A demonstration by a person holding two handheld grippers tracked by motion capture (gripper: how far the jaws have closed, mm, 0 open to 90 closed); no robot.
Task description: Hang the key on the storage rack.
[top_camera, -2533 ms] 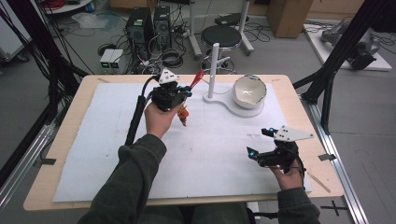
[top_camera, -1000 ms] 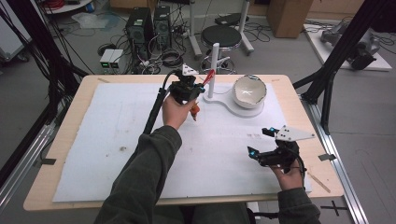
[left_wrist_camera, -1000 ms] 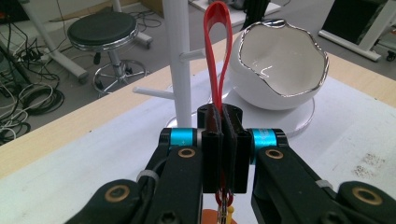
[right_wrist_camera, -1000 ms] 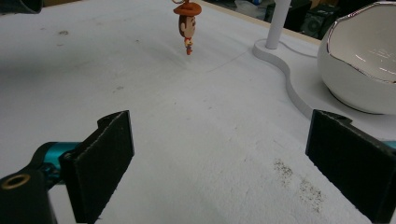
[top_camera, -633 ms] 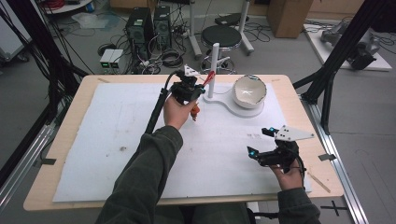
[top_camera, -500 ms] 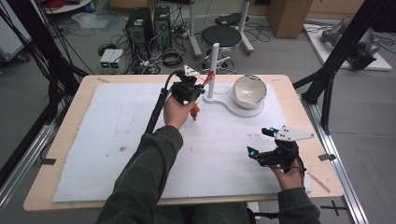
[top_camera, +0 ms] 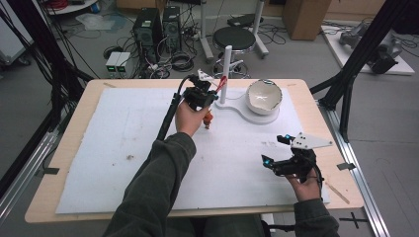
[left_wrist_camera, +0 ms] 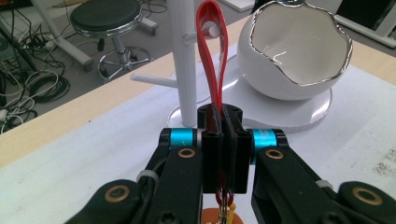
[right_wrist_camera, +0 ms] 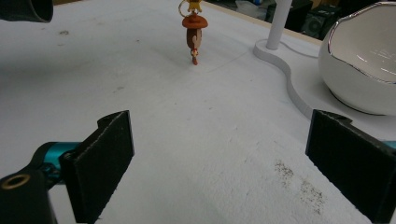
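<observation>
Red unmarked strap (left_wrist_camera: 215,56) in left claw (left_wrist_camera: 223,140)

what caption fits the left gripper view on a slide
Left gripper shut on a red strap, its loop at a peg of the white stand.

text: none legible | labels: none | brands: none | numbers: none | signs: none

Even, diffuse room light from overhead; shadows on the white mat (top_camera: 99,148) soft and faint. Glare along the silver rim of the bowl (left_wrist_camera: 299,46) in the left gripper view. High view soft and grainy; near jaws in the right gripper view slightly blurred, straight lines bending toward its edges.
</observation>
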